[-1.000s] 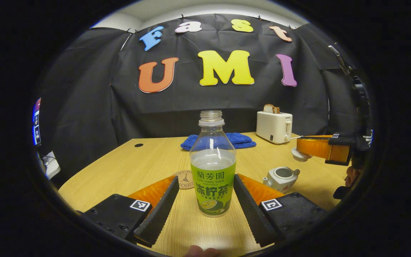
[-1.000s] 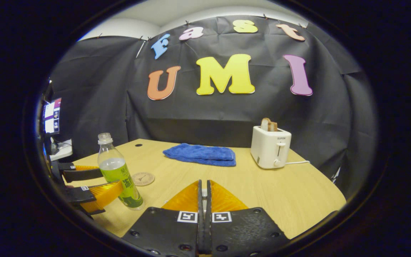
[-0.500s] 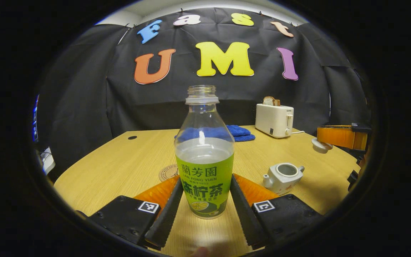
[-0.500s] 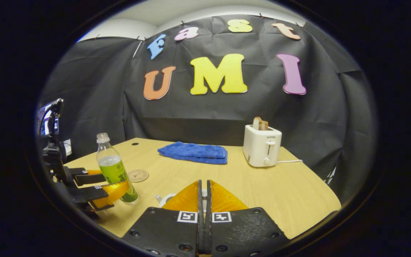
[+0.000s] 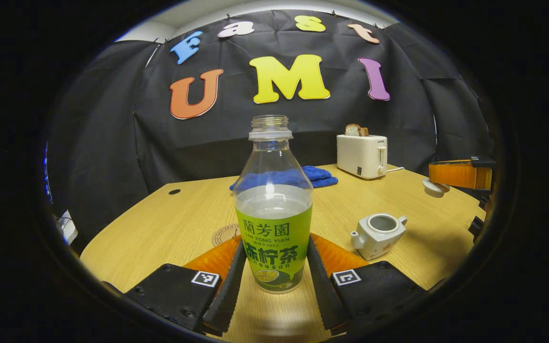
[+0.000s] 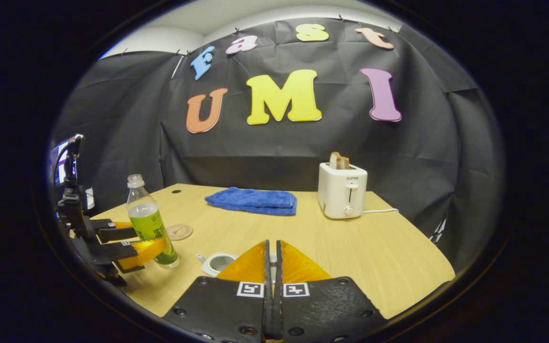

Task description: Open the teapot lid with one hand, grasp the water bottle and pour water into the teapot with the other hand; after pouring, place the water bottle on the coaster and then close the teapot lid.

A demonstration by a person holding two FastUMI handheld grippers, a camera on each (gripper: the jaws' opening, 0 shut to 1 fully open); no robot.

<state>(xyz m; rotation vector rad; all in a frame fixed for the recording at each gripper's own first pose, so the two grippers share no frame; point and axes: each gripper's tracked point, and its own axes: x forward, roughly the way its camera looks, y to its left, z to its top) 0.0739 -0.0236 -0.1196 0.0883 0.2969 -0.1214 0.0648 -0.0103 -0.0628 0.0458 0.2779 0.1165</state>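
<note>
The left gripper view sits low and close behind the water bottle (image 5: 274,205), which stands at frame centre, and faces the back wall across the table (image 5: 169,224). The right gripper view looks from higher and farther back toward the same wall, with the bottle small at its left. Both share the blue towel (image 6: 251,200), toaster (image 6: 342,190), teapot (image 5: 377,235) and coaster (image 6: 179,231).

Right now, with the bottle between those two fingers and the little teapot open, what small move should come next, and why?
Probably lift the water bottle straight up off the table. The left gripper has a finger against each side of its label, the bottle stands upright with no cap, and the teapot sits open to its right. The right gripper holds the teapot lid clear.
</note>
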